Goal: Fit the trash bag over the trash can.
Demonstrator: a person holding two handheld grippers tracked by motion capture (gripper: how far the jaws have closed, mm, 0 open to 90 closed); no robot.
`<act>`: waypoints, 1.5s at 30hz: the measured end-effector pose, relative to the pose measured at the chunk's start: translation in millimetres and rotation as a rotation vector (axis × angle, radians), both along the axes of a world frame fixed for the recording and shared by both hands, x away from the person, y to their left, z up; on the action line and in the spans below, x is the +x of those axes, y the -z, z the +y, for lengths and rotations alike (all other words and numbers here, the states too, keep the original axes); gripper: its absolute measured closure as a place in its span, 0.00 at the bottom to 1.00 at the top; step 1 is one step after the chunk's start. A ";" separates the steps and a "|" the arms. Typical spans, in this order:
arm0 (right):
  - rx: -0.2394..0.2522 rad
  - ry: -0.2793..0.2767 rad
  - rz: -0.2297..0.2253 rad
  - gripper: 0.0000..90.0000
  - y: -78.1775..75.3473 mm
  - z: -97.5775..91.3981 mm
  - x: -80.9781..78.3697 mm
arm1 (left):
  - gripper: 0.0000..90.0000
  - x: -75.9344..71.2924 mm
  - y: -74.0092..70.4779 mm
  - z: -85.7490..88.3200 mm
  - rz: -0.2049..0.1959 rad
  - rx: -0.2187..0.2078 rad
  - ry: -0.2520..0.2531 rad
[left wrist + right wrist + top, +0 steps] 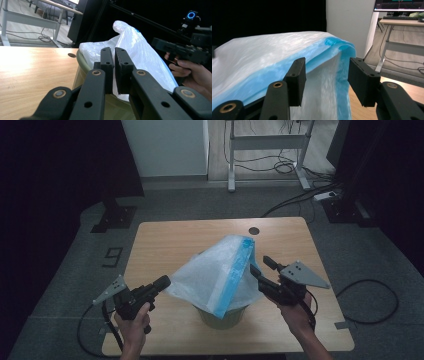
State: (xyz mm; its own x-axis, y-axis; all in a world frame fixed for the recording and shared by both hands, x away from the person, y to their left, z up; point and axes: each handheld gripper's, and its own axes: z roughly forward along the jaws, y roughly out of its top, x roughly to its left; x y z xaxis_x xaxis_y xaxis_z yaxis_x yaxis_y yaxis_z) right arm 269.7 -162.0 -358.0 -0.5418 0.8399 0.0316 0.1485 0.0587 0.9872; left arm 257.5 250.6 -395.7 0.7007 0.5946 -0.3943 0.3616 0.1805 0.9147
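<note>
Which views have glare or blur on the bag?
High view: dim and dark at the edges, the plastic bag evenly lit and fairly sharp. Left gripper view: bright glare on the table, near claw soft. Right gripper view: the bag's blue edge looks smeared.

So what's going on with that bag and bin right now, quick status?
Left gripper shut on bag edge. Right gripper open, jaws astride the blue hem, not pressing. Bag tented over bin, not seated on rim. Nothing in the way.
</note>
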 end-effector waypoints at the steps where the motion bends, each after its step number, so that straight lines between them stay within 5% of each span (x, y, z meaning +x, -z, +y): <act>1: 0.000 0.007 0.006 0.53 -0.5 1.9 4.2 | 0.95 0.0 0.0 0.0 0.000 0.000 0.000; 14: 0.076 0.048 0.109 0.54 4.4 8.6 42.6 | 0.95 -0.2 4.8 3.0 0.005 -0.009 -0.003; 24: 0.063 -0.017 0.150 0.52 10.5 20.1 41.4 | 0.95 -0.8 4.3 4.0 0.002 -0.009 -0.007; 31: 0.061 -0.003 0.179 0.57 15.7 12.0 44.7 | 0.94 -0.9 5.2 5.0 0.002 -0.012 -0.010; 45: 0.086 -0.082 0.232 0.55 18.1 8.9 52.4 | 0.88 0.8 0.8 4.8 0.003 -0.007 0.015</act>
State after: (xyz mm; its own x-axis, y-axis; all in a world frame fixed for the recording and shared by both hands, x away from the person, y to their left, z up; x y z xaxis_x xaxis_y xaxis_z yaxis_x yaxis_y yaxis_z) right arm 322.1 -153.2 -376.1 -0.5776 0.7826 0.2323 0.3696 -0.0031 0.9292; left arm 258.3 255.5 -396.5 0.7082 0.5815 -0.4004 0.3670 0.1812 0.9124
